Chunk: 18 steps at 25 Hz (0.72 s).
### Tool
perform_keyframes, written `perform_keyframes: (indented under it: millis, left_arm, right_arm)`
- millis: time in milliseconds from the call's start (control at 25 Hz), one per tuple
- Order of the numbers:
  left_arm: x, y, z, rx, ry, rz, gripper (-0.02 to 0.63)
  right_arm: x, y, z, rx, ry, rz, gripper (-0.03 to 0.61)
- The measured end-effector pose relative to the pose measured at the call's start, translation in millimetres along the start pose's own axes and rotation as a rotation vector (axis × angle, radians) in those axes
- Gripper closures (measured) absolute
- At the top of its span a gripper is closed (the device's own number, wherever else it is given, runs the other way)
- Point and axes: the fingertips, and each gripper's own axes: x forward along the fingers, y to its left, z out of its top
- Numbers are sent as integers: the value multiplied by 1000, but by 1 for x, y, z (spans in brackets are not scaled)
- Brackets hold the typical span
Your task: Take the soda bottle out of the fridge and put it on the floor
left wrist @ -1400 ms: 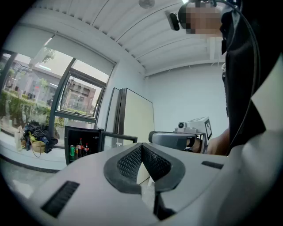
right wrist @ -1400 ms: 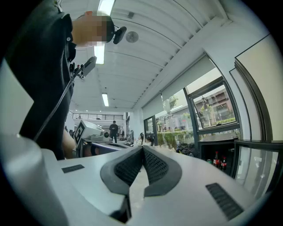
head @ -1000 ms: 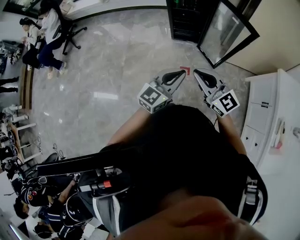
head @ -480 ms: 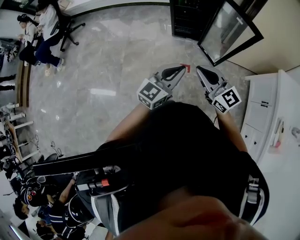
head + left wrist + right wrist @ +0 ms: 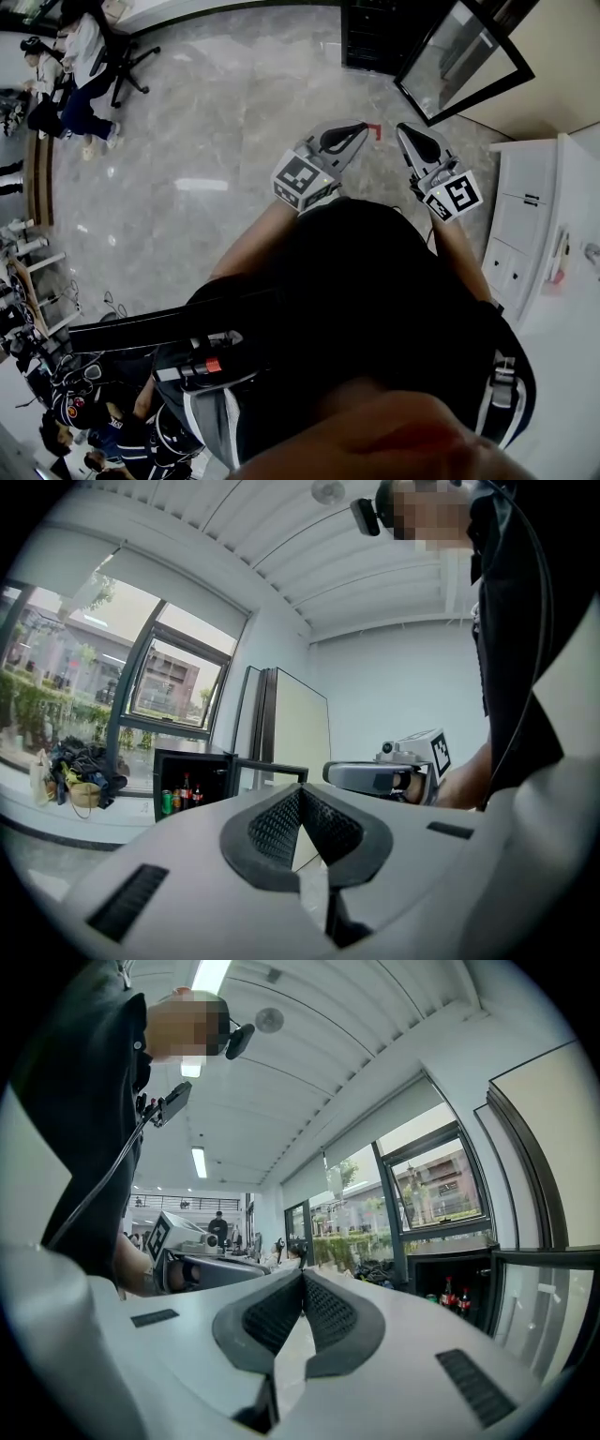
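Observation:
A black mini fridge [image 5: 380,37] stands on the floor ahead with its glass door [image 5: 464,61] swung open to the right. In the left gripper view the fridge [image 5: 192,761] shows dark soda bottles [image 5: 186,792] and a green can on a shelf. The right gripper view shows the same bottles [image 5: 457,1299]. My left gripper [image 5: 362,126] and right gripper [image 5: 403,127] are held side by side at waist height, pointing at the fridge and well short of it. Both are shut with nothing between the pads [image 5: 281,822] [image 5: 323,1312].
A white cabinet [image 5: 534,216] stands close on my right. A small red mark [image 5: 374,130] lies on the marble floor before the fridge. People sit by a desk and an office chair [image 5: 131,52] far left. Bags [image 5: 80,766] are piled beside the window.
The fridge and door have slid slightly toward the top edge of the head view, and both grippers sit a little higher in it. Both jaws stay shut.

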Motion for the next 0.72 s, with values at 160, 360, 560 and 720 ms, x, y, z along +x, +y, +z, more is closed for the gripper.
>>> perform_keyframes:
  millis: [160, 360, 560, 720]
  left_arm:
    - [-9, 20, 0, -6, 10, -19, 618]
    - [-9, 34, 2, 0, 11, -43, 618]
    - [0, 47, 3, -11, 7, -31, 618]
    - [18, 55, 0, -34, 30, -25, 618]
  right_arm:
    - [20, 4, -4, -3, 5, -17, 566]
    - [32, 6, -8, -12, 15, -28, 566]
    - [37, -6, -17, 9, 36, -49, 566]
    - [39, -29, -18, 12, 31, -48, 566]
